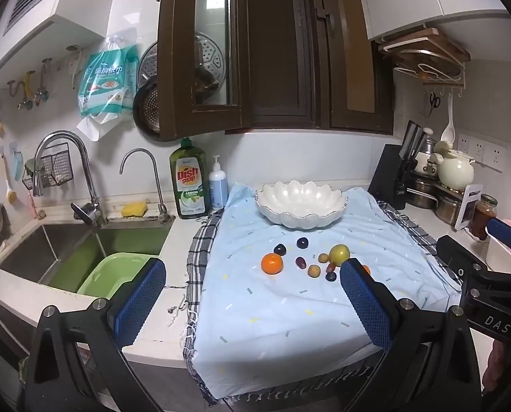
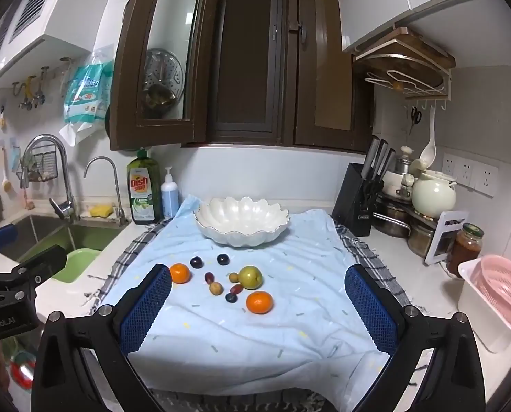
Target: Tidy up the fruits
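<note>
Loose fruits (image 2: 221,279) before empty bowl (image 2: 241,221)

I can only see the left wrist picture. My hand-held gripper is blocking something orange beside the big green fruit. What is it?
Observer: It's a second orange, lying whole on the blue cloth, nearer to you than the green fruit.
Operator: Is my other side grabbing anything?
Observer: No. The right hand-held gripper is wide open and its pads touch nothing.
Operator: What's that bit of pink at the far right edge?
Observer: A pink strainer sitting inside a white tub on the counter.
</note>
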The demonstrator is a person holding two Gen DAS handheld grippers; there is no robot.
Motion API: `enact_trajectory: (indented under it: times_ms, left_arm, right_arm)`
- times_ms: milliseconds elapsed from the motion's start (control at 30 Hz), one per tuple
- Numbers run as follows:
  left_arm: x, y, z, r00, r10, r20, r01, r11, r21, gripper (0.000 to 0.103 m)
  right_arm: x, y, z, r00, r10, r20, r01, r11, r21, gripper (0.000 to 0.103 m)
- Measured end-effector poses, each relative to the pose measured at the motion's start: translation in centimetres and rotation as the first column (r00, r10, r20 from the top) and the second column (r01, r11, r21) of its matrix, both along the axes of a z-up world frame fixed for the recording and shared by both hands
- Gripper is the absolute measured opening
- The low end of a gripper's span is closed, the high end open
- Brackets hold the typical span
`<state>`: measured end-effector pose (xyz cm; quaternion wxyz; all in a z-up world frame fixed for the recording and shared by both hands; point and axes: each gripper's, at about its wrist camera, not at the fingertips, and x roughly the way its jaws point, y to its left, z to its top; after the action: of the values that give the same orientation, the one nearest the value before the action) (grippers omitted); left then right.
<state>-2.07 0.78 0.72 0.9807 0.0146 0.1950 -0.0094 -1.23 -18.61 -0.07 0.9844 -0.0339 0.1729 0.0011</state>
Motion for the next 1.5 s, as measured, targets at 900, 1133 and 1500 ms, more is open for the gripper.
enact_trajectory:
  times_ms: [900, 1133, 1500]
  left_arm:
    - [-0.8, 0.6, 0.3, 1.000, -0.002, 0.009, 0.002, 1.000, -0.015, 0.103]
    - [-0.7, 0.6, 0.5, 1.000, -0.001, 0.008, 0.001, 1.000, -0.014, 0.103]
    - [-0.6, 0.7, 0.8, 1.000, -0.003, 0.006, 0.003, 1.000, -0.012, 0.103]
  right_arm:
    - [-0.9, 0.4, 0.7, 1.000, -0.008, 0.027, 0.008, 1.000, -0.009, 0.102]
    - [-0.9, 0.5, 0.9, 1.000, -0.007, 0.030, 0.007, 1.000, -0.014, 0.102]
    - [-0.6, 0.6, 1.0, 1.000, -0.001, 0.031, 0.001, 1.000, -0.011, 0.102]
